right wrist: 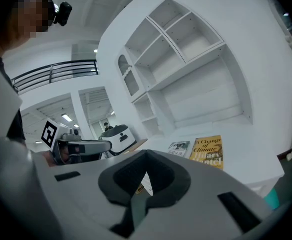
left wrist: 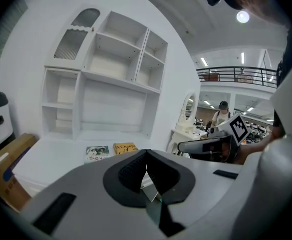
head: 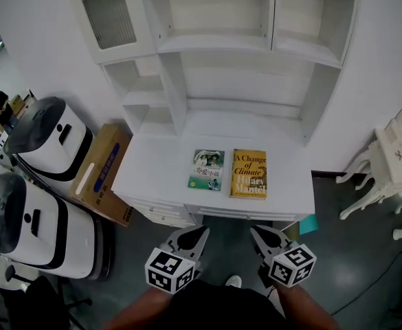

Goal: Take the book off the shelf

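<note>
Nearest to us, at 6 o'clock in the head view, the left gripper (head: 199,234) and the right gripper (head: 257,234) hang side by side, short of the front edge of the ledge (head: 152,160). Each gripper's own view shows its jaws brought together with nothing between them.

We find two candidates for the task. A green book (head: 207,170) and a yellow book (head: 249,174) lie flat, covers up, on the broad ledge of the white shelf unit (head: 214,43), at 12 o'clock from the grippers. The yellow book sits just beside the green one, at its 3 o'clock. The compartments above them look bare.

Risks, in our judgement:
- The task names one book and two are present, so the wrong one may be taken.
- Both jaws must open before any grasp. An approach with them closed would only push a book back toward the rear wall.
- Each book lies flush on the ledge, so a jaw may skid over the cover instead of getting under an edge.
- The narrow gap between the books means a jaw worked in there could drag the neighbour along.
</note>
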`<state>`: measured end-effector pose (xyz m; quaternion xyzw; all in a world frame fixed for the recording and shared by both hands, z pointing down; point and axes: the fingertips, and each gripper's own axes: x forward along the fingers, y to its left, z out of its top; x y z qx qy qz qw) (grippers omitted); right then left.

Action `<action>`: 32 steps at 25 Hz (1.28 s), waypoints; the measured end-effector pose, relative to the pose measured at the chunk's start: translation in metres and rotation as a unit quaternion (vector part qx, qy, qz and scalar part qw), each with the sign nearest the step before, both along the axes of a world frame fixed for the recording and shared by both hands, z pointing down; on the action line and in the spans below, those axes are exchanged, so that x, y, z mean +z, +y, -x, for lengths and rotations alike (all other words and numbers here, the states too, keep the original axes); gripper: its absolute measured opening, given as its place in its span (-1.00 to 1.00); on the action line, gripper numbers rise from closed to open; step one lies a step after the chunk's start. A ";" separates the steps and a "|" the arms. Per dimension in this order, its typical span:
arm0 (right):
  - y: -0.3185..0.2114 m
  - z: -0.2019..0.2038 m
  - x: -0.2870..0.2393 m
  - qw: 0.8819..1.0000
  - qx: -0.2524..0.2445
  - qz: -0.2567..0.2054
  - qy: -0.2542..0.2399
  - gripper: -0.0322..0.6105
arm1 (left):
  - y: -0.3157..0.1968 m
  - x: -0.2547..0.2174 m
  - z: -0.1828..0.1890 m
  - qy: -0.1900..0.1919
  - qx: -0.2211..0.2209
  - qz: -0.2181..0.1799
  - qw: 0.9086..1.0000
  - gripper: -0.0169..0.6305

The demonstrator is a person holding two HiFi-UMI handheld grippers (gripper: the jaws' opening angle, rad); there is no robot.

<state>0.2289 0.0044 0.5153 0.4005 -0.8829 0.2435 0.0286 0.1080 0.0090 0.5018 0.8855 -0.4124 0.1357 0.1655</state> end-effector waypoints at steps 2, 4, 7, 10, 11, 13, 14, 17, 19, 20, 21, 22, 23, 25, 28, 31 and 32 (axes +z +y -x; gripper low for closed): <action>0.000 0.004 -0.001 1.000 0.004 -0.001 0.003 -0.81 | -0.001 0.002 0.001 -0.011 0.013 -0.001 1.000 -0.91; -0.001 0.009 0.000 1.000 0.014 0.003 0.005 -0.81 | 0.000 0.005 0.005 -0.024 0.027 0.001 0.999 -0.91; -0.001 0.021 0.001 1.000 0.026 0.007 0.007 -0.81 | 0.000 0.005 0.018 -0.026 0.036 0.003 0.999 -0.91; 0.000 0.036 0.001 1.000 0.026 0.009 0.008 -0.81 | -0.004 0.006 0.032 -0.022 0.038 0.004 0.999 -0.91; 0.001 0.040 0.002 1.000 0.026 0.011 0.007 -0.81 | -0.005 0.007 0.035 -0.019 0.040 0.005 0.999 -0.91; 0.002 0.046 0.003 1.000 0.027 0.013 0.009 -0.81 | -0.007 0.008 0.040 -0.011 0.044 0.009 0.999 -0.91; 0.002 0.048 0.004 0.999 0.029 0.013 0.011 -0.81 | -0.008 0.009 0.042 -0.007 0.045 0.012 0.999 -0.91; 0.003 0.052 0.005 0.999 0.035 0.015 0.016 -0.81 | -0.011 0.011 0.046 -0.001 0.048 0.016 0.999 -0.91; 0.002 0.053 0.006 0.999 0.039 0.018 0.019 -0.81 | -0.012 0.009 0.046 0.000 0.052 0.015 0.999 -0.91; 0.002 0.053 0.006 0.999 0.041 0.019 0.021 -0.81 | -0.013 0.008 0.046 0.000 0.055 0.013 0.998 -0.91; 0.001 0.053 0.007 0.999 0.043 0.019 0.022 -0.81 | -0.015 0.007 0.046 0.000 0.057 0.011 0.998 -0.91; 0.000 0.053 0.007 0.999 0.045 0.019 0.023 -0.81 | -0.016 0.007 0.046 -0.001 0.059 0.010 0.998 -0.91; -0.001 0.054 0.008 0.998 0.047 0.020 0.024 -0.81 | -0.016 0.007 0.046 -0.002 0.060 0.010 0.998 -0.91; -0.002 0.055 0.009 0.998 0.050 0.021 0.025 -0.81 | -0.017 0.008 0.048 -0.002 0.062 0.012 0.998 -0.91; -0.003 0.056 0.011 0.998 0.052 0.022 0.024 -0.81 | -0.018 0.010 0.049 -0.002 0.061 0.012 0.998 -0.91; -0.004 0.055 0.012 0.998 0.055 0.023 0.023 -0.81 | -0.018 0.010 0.049 -0.003 0.061 0.013 0.998 -0.91; -0.004 0.055 0.012 0.998 0.055 0.023 0.022 -0.81 | -0.018 0.010 0.049 -0.003 0.061 0.013 0.998 -0.91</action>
